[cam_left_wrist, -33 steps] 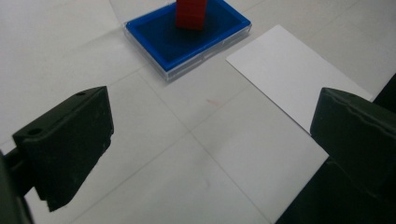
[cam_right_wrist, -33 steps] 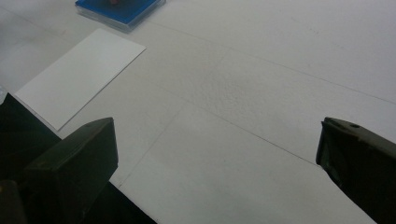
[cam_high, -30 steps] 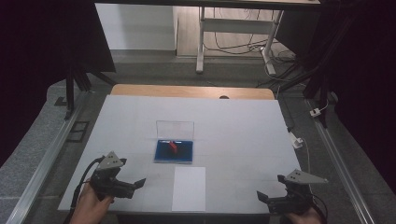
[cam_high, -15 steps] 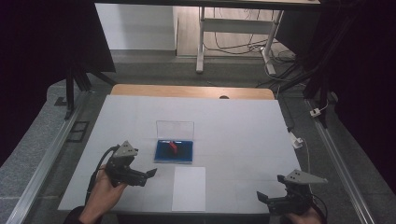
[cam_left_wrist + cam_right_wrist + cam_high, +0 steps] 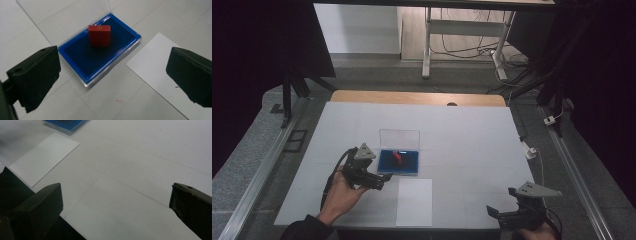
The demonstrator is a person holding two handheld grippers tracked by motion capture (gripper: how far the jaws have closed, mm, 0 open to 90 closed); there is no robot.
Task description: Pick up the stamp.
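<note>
Your left gripper [image 5: 381, 179] hovered just short of the blue ink pad [image 5: 399, 163], at about seven o'clock from it in the high view, with its jaws pointing toward the pad's near left corner. Its jaws stood wide apart with nothing between them — in the left gripper view [image 5: 113, 72] they framed the pad's near corner and the bare table in front of it, touching neither. The small red stamp block [image 5: 99, 35] stood upright on the dark blue pad surface [image 5: 97, 53], toward the far half of the tray, at roughly twelve o'clock from the gap between your jaws. The clear lid [image 5: 399, 139] stood raised along the pad's far edge.

The white sheet of paper [image 5: 414, 201] lay flat on the table [image 5: 472, 140] just at six o'clock from the pad, close to it but apart, with its long side running toward you. In the left gripper view a corner of it [image 5: 160, 75] sat before the jaw at the right.

Your right gripper [image 5: 504, 212] rested low at the near right edge of the table, well apart from the pad and at about three o'clock from the paper. Its jaws were also spread wide and empty — the right gripper view [image 5: 115, 202] showed plain white table between them, with the paper [image 5: 43, 157] off at ten o'clock and an edge of the blue pad [image 5: 65, 124] beyond it.
</note>
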